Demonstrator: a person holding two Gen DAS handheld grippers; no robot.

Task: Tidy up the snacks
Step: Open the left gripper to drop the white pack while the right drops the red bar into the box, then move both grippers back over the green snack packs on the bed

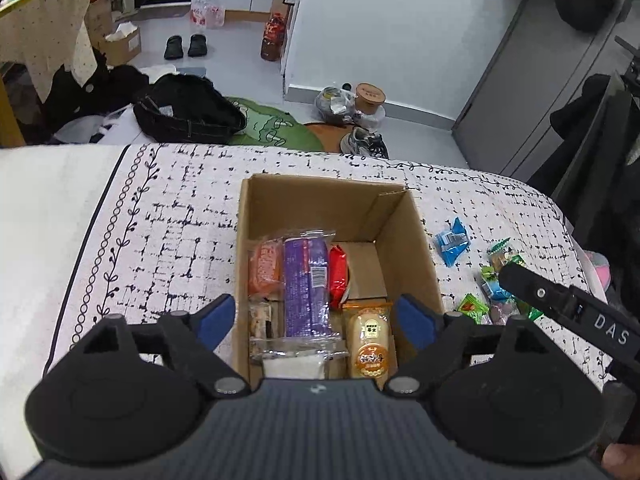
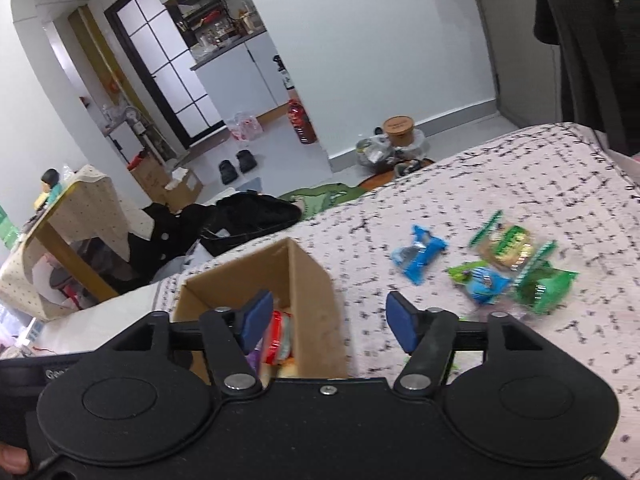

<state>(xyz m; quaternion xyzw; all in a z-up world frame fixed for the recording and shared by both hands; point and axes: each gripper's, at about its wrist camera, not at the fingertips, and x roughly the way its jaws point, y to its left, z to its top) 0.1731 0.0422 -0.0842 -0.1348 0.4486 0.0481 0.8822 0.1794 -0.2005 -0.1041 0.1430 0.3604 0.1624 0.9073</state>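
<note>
Nearest the left wrist camera, the left gripper (image 1: 314, 316) hangs over an open brown cardboard box (image 1: 416, 240), its blue-padded jaws spread wide with nothing clamped between them. Packed inside the box are a long purple snack packet (image 1: 306, 284) lying lengthwise, an orange packet (image 1: 263, 268) to its left, a red packet (image 1: 337, 276) to its right, a pale yellow wrapped cake with an orange label (image 1: 367, 340) at the near right, and a clear wrapper with white contents (image 1: 294, 364) at the near edge. This box stands on a bed covered with a white cloth printed in black dashes and a vine border (image 1: 168, 216). To the right of the box, apart from it, loose snacks lie on the cloth: a blue wrapped snack (image 2: 418, 256) nearest the box, then a cluster of a green-edged clear biscuit packet (image 2: 510, 246), a second small blue packet (image 2: 486, 284) and a green foil packet (image 2: 546, 288). Over the box's right wall and the bare cloth beside it, the right gripper (image 2: 326, 320) holds its blue-padded jaws apart and empty; in the left wrist view one black finger (image 1: 560, 300) of it reaches across the loose cluster. Beyond the bed lie a black bag (image 1: 188, 108) and a pair of black shoes (image 1: 186, 46) on the floor.
</note>
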